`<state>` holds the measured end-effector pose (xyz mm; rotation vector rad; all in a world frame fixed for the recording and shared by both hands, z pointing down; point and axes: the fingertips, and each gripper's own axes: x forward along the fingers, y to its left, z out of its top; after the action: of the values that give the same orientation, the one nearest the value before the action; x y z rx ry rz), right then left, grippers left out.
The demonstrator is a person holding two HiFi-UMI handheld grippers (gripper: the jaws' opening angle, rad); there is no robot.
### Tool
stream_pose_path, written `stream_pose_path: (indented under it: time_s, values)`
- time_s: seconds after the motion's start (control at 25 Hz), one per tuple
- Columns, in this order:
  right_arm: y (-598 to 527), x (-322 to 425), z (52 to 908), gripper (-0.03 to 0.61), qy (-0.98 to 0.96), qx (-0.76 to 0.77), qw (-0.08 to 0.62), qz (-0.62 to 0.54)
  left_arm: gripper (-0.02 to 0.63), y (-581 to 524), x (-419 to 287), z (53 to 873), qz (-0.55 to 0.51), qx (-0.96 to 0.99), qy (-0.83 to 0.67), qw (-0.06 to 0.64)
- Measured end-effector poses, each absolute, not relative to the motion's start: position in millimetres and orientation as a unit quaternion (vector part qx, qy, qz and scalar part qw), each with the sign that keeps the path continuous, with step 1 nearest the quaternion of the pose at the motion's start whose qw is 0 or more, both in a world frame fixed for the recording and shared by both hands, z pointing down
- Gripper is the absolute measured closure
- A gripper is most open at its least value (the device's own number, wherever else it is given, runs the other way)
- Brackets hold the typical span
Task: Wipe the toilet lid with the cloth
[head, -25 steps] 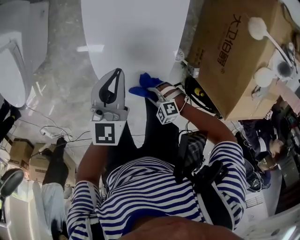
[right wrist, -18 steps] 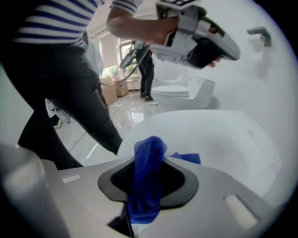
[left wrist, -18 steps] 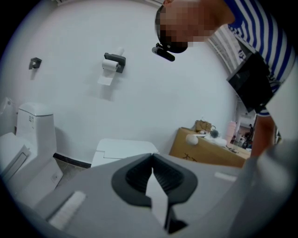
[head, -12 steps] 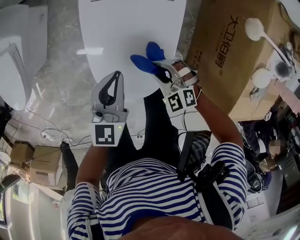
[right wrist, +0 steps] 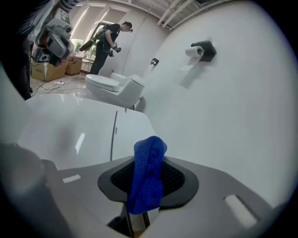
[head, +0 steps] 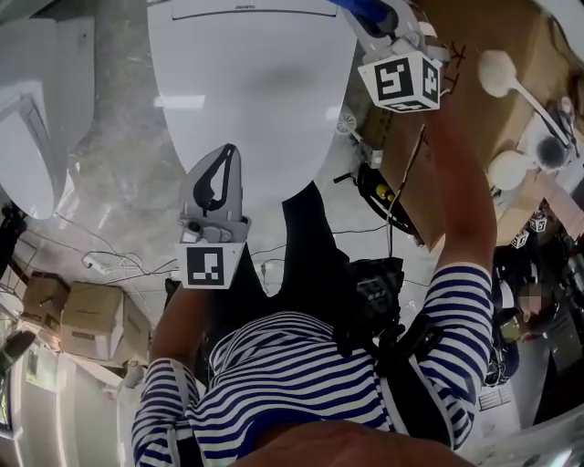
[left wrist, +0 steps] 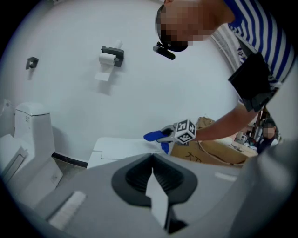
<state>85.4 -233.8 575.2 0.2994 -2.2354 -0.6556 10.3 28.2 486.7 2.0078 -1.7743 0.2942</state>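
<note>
The blue cloth [right wrist: 146, 179] is sticking up from the right tongs [head: 392, 20], which are clamping it tightly, at the far right edge of the white toilet lid [head: 246, 82]. The left tongs [head: 224, 169] are hovering closed and empty over the lid's near edge

Lid top: we find the toilet lid [head: 246, 91] bare across its middle and left.
Front edge: our left gripper [head: 226, 157], jaws together, hangs here.
Rear right corner: taken by our right gripper [head: 383, 16], clamped on the cloth [right wrist: 148, 174].
Right flank: cardboard box [head: 511, 119] just beside the lid; narrow gap.
Left flank: open floor [head: 119, 155] up to a second toilet [head: 32, 128]; cables [head: 100, 260] nearer us.
Behind: wall [right wrist: 223, 116].
</note>
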Motion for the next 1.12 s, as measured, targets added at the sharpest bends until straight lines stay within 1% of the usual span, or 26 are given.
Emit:
stream_pose_path:
  time_s: [0.2, 0.44, 0.8, 1.12]
  values:
    - [-290, 69, 597, 0.457, -0.874, 0.127, 0.39, -0.261, 0.611, 16, 12, 496, 0.114, 0.724, -0.642, 0.224]
    - [-312, 59, 620, 0.457, -0.873, 0.131, 0.402, -0.243, 0.611, 13, 12, 504, 0.118, 0.719, -0.645, 0.231]
    - [-308, 62, 657, 0.459, -0.875, 0.11, 0.431, -0.191, 0.611, 9, 15, 508, 0.118, 0.715, -0.649, 0.23]
    - [-275, 64, 660, 0.459, -0.876, 0.089, 0.436, -0.189, 0.611, 12, 14, 505, 0.117, 0.721, -0.643, 0.23]
